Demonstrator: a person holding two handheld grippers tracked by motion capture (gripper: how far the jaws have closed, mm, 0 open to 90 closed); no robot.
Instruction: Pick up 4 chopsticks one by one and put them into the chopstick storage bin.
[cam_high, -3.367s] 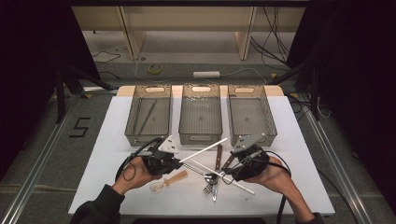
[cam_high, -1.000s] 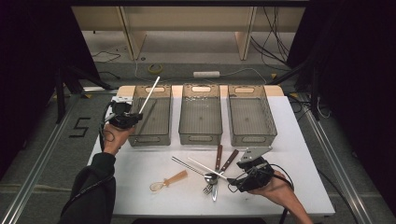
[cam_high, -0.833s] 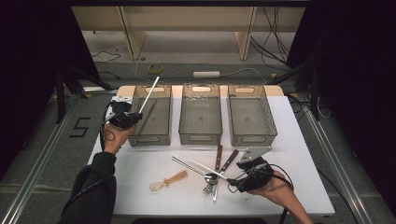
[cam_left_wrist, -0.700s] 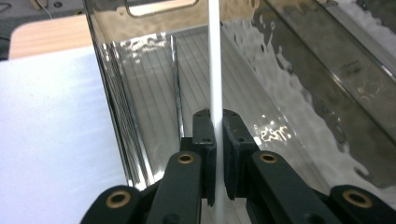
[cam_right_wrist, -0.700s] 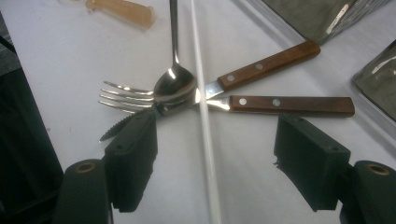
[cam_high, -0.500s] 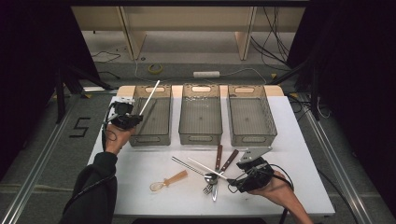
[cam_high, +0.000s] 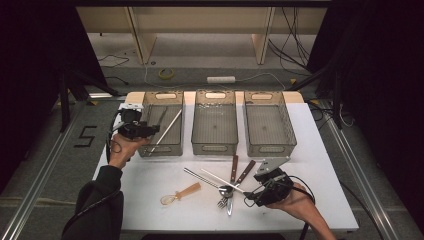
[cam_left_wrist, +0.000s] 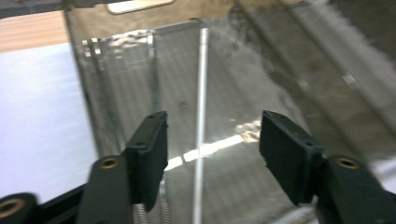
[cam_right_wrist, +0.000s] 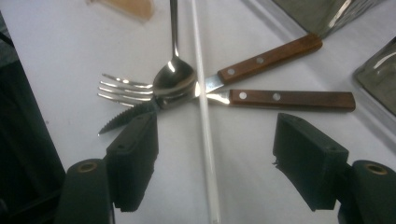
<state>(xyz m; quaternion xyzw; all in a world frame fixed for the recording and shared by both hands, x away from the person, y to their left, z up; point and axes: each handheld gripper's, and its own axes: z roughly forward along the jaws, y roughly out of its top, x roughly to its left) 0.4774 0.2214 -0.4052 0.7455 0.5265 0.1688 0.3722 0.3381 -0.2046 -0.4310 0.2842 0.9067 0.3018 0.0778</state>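
Step in hand, as I read it: sorting utensils into the three bins, long white sticks going to the leftmost one.

Left gripper (cam_high: 152, 129) hovers at the near-left rim of the leftmost bin (cam_high: 150, 150). Its jaws have just been opening; in the left gripper view they stand well apart with nothing pressed between the pads. The white stick (cam_left_wrist: 201, 116) runs straight up the gap between them, clear of both pads, and seems already loose inside the bin. In the high view the same stick (cam_high: 167, 131) lies slanted along the bin, just beyond the jaw tips, beside a thinner dark stick (cam_high: 161, 116).

To do this step well: hold the jaws wide and draw back along the stick's line, not across it, so neither pad drags it back over the rim. Judged risk: a sideways pull could tip the lower end out.

Right gripper (cam_high: 248, 195) rests low at the near-right of the table (cam_high: 320, 150), jaws wide open, holding nothing. In the right gripper view a second white stick (cam_right_wrist: 202, 112) lies on the table between the jaws, nearer the left one, touching neither. It crosses over the spoon (cam_right_wrist: 173, 81), which lies on the fork (cam_right_wrist: 123, 88) and a serrated knife tip (cam_right_wrist: 126, 119); two wood-handled knives (cam_right_wrist: 280, 99) lie ahead, toward the right jaw.

For that pickup: centre on the stick's bare near stretch, short of the pile, before closing.
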